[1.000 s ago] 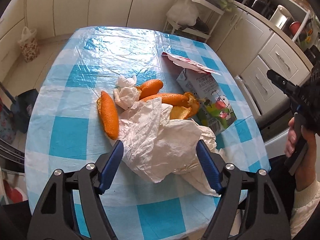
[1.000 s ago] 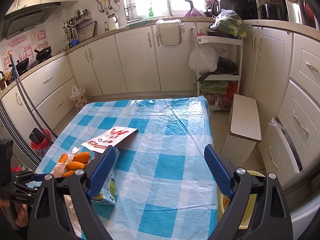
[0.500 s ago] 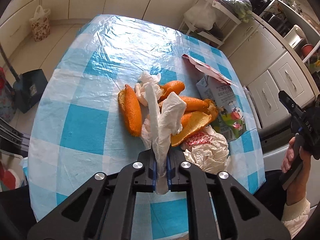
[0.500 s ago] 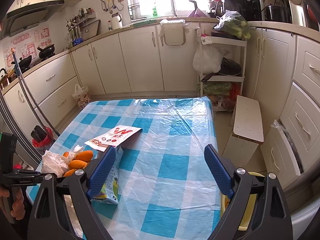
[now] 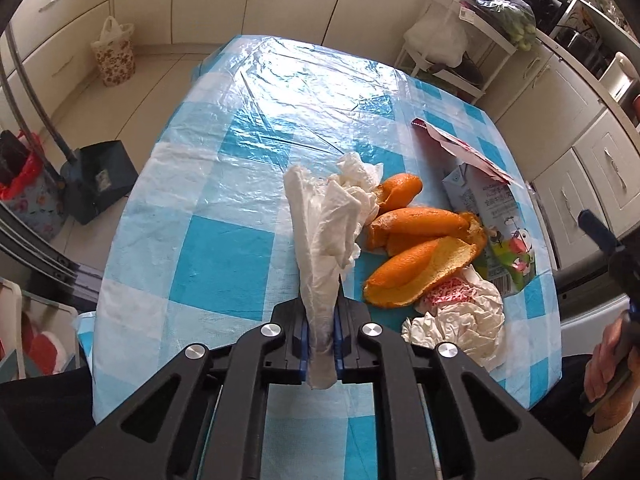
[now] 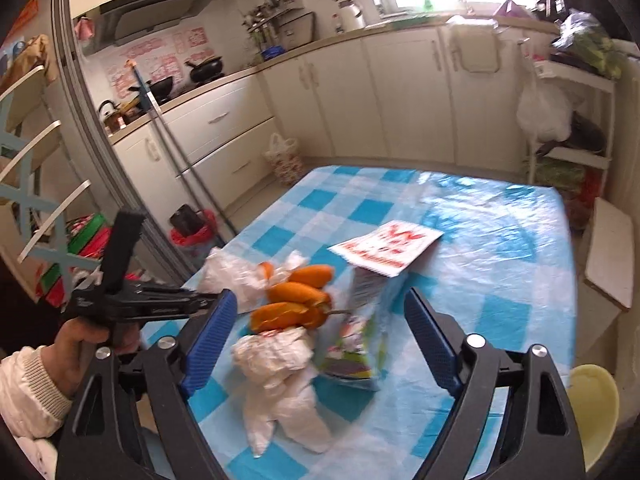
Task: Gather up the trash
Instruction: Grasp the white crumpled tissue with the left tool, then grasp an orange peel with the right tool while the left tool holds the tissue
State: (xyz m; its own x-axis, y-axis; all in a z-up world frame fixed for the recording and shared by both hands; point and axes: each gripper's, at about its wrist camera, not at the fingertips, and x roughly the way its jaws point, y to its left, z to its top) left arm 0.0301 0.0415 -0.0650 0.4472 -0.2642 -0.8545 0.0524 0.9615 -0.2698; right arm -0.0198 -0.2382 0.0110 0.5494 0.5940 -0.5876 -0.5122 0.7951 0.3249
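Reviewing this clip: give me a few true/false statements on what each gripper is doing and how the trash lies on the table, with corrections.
1. The left gripper is shut on the white plastic bag. True.
2. The right gripper is clamped on the milk carton. False: its jaws have just been closing a little but stand apart, pressing on nothing; the carton and a crumpled wrapper lie on the table ahead of them.
3. The orange peels lie between the bag and the carton. True.
4. The carton stands upright. False: it lies flat on the checked tablecloth.
5. A red and white paper rests on the carton's far end. True.
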